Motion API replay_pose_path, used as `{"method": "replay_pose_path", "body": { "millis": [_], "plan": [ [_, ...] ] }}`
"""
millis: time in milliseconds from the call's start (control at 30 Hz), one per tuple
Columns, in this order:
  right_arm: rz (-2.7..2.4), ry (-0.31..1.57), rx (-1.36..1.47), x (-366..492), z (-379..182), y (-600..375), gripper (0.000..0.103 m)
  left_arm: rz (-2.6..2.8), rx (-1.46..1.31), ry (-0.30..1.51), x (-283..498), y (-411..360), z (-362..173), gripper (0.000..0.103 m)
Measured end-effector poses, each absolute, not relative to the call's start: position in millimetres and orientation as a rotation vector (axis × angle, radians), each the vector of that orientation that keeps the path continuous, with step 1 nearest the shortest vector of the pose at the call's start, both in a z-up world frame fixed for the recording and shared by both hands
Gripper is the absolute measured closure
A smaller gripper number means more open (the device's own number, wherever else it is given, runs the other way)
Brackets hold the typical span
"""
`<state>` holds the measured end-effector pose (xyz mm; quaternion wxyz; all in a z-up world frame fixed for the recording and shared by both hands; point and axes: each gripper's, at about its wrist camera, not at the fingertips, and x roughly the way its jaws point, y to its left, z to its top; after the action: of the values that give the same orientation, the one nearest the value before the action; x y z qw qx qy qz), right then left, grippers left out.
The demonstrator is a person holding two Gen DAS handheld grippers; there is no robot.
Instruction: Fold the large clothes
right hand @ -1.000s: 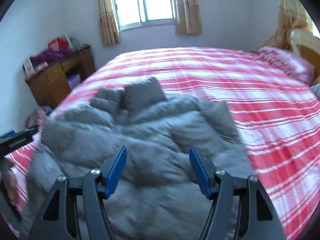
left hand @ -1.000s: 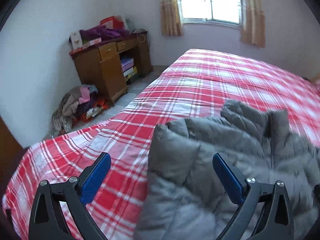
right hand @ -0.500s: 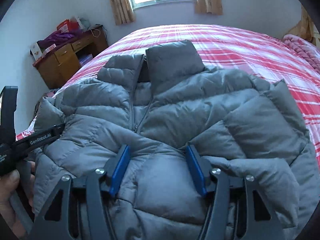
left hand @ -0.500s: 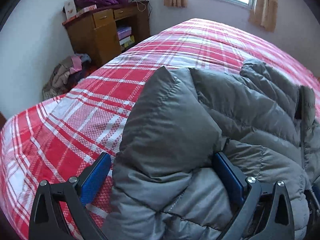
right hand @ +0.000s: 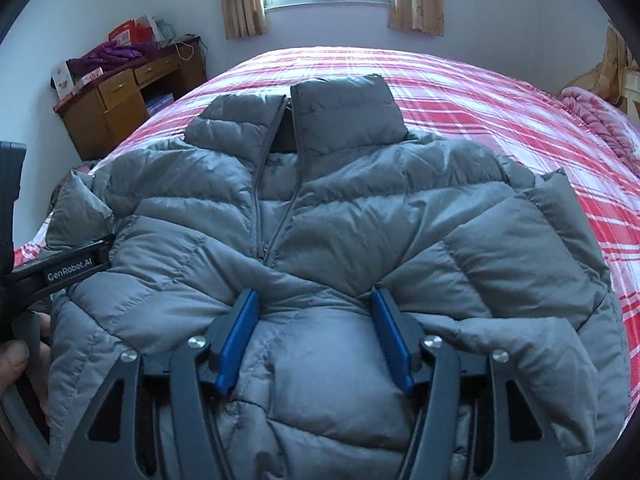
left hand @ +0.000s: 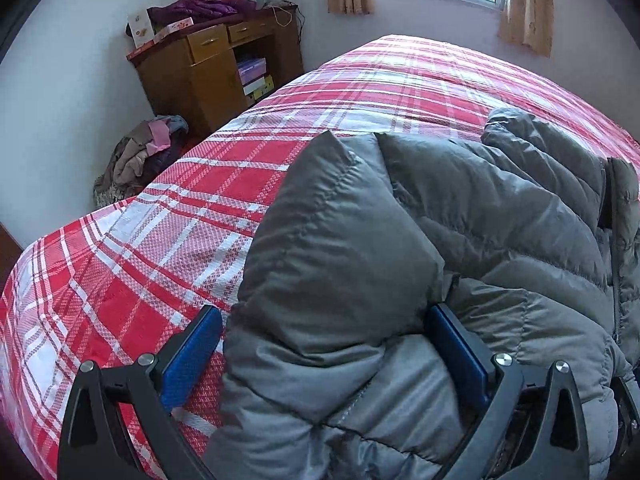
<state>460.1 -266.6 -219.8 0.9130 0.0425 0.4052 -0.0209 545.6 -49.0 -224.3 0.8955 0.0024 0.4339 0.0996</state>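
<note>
Moved since the earlier frames: both grippers have sunk from above the bed onto the grey puffer jacket (right hand: pixel 360 208); the window, high in both views a second ago, now sits at the top edge.
Right gripper (right hand: pixel 316 304): its jaws have just been closing and now stand about half apart, blue pads dug into the quilted front below the zip, a hump of padding bunched between them; both pads press the fabric.
Left gripper (left hand: pixel 326 328): jaws wide apart; the folded sleeve (left hand: pixel 336 248) rises between them; the pad on the right is tucked against the sleeve's fold, the pad on the left stands over bare bedspread just beside the jacket's edge, so it has no hold.
Jacket: lies front up on the red plaid bedspread (left hand: pixel 160 248), collar (right hand: pixel 344 116) at the far end from the right gripper, zip partly open at the neck.
Other sleeve: folded in over the jacket's side, to the right of the right gripper.
Hand: a thumb (right hand: pixel 12 360) shows at the left edge of the right view, behind the left gripper's body.
Desk (left hand: pixel 208 68): wooden, far off to the left beyond the left gripper, cluttered on top.
Clothes pile (left hand: pixel 140 156): on the floor beside the desk.
</note>
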Motion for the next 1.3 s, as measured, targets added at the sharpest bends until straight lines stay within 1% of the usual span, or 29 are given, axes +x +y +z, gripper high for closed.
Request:
{"method": "replay_pose_path", "body": {
  "millis": [933, 1033, 1067, 1133, 1200, 1300],
  "plan": [
    [-0.073, 0.839, 0.043, 465, -222, -258, 0.040, 0.201, 0.018, 0.906, 545, -48, -219, 0.001],
    [-0.049, 0.860, 0.049, 468, -220, -258, 0.035, 0.190, 0.077, 0.944, 547, -43, -196, 0.001],
    [-0.030, 0.875, 0.049, 469, -218, -259, 0.031, 0.188, 0.074, 0.931, 547, -41, -184, 0.001],
    [0.051, 0.928, 0.093, 470, -205, -267, 0.024, 0.154, 0.061, 0.833, 545, -39, -147, 0.001],
    [0.095, 0.916, 0.140, 471, -188, -280, 0.012, 0.114, 0.071, 0.792, 557, -46, -125, 0.001],
    [0.049, 0.863, 0.114, 492, -156, -302, 0.008, 0.045, 0.045, 0.828, 592, -63, -115, 0.001]
  ]
}}
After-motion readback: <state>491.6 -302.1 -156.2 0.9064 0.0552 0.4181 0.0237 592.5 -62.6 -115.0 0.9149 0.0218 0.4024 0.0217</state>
